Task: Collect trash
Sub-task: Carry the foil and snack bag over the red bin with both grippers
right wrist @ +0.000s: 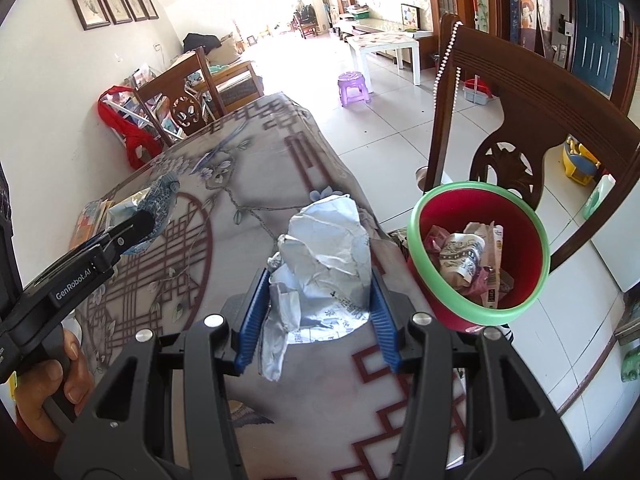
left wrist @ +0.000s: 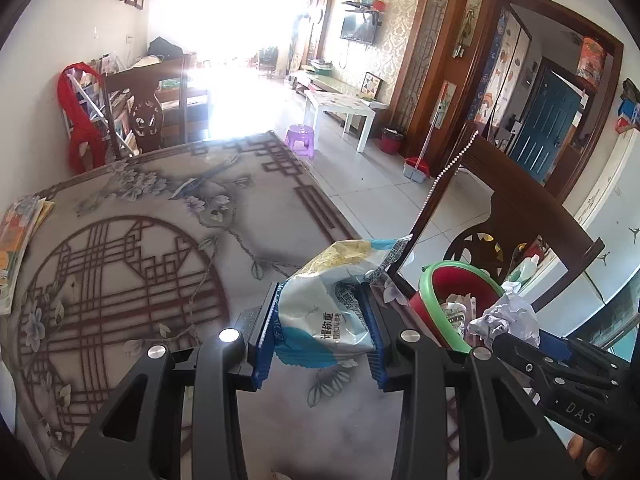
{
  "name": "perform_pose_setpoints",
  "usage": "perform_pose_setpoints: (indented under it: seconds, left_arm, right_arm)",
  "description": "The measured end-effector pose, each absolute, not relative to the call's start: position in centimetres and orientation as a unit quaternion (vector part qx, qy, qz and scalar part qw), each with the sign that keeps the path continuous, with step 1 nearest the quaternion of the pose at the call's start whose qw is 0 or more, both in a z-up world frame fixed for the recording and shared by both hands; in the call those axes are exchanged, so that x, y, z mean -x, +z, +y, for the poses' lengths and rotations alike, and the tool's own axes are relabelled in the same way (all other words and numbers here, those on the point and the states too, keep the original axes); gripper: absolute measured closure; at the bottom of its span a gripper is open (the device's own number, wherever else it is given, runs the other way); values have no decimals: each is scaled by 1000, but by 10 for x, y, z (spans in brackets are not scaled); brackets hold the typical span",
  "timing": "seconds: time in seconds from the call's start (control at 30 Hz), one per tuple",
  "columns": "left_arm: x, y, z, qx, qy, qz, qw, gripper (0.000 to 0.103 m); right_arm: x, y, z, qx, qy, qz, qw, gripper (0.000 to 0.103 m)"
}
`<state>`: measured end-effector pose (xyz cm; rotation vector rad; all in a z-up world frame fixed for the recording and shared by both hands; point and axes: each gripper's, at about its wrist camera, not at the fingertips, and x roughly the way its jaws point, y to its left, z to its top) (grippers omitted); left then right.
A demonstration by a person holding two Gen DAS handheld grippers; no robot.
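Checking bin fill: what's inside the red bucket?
The red bucket holds crumpled printed paper and a pinkish wrapper. Anything under them, and the bottom itself, is covered.

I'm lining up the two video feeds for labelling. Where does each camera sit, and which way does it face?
Left wrist: on the left gripper, looking down along its fingers at the snack bag over the table; right gripper at the edge.
Right wrist: on the right gripper, facing crumpled paper; left gripper and a hand show.
Shared: red bin, table, chair.
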<state>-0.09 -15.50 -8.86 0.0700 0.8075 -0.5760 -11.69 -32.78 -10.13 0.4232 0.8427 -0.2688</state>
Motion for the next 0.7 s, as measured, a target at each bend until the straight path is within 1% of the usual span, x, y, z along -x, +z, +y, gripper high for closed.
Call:
perform_pose_setpoints:
  seconds: [0.7]
  left_arm:
    - [-6,-106,-202,-58,-300,402,863,68]
  right_arm:
    - [133,-104,-371,-222,-183,401,870,56]
